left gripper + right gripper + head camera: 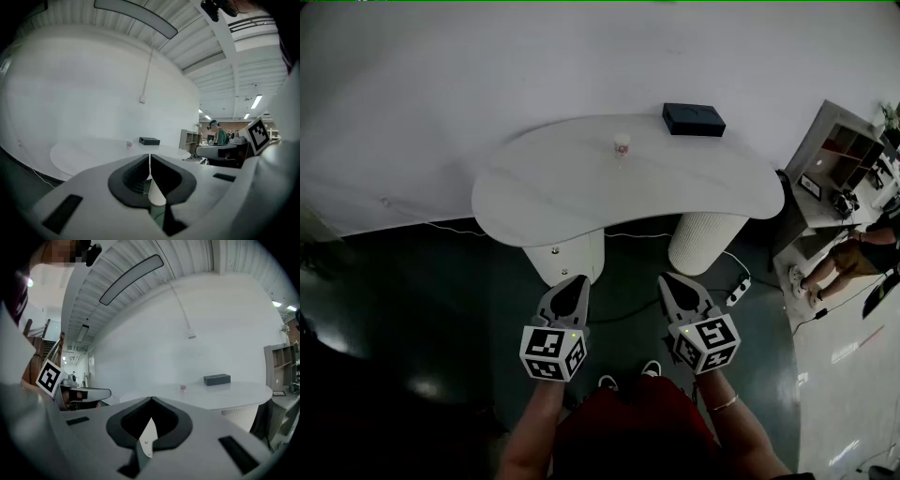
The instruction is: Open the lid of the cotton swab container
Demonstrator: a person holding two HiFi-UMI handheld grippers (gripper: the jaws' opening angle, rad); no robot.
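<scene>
Left gripper (pixel 149 158): its jaws are pressing flat together with nothing between them. It is hovering over the dark floor (pixel 412 309), well short of the table's near edge.
Right gripper (pixel 151 400): its jaws are also meeting tip to tip and gripping nothing. It is hanging level with the left one and near it, with a strip of floor showing between the 2.
Cotton swab container (pixel 622 144): it is standing upright on the table top, toward the far edge and well apart from both grippers. It is too small here to show how its lid is sitting.
Table (pixel 534 183): a white, rounded top is resting on 2 ribbed pedestals (pixel 706 239). The near edge is curving inward between them.
Dark box (pixel 694 119): it is lying at the far edge, to the right of the container and apart from it.
Room around the container: bare white top is spreading out on every side of it, widest toward the left end.
Wall (pixel 441 84): a white surface is rising just behind the table's far edge.
Floor hazards: a power strip (pixel 738 291) is lying near the right pedestal.
Right margin: a shelf unit (pixel 844 155) is standing just past the table's right end, and a person (pixel 853 255) is standing beside it.
</scene>
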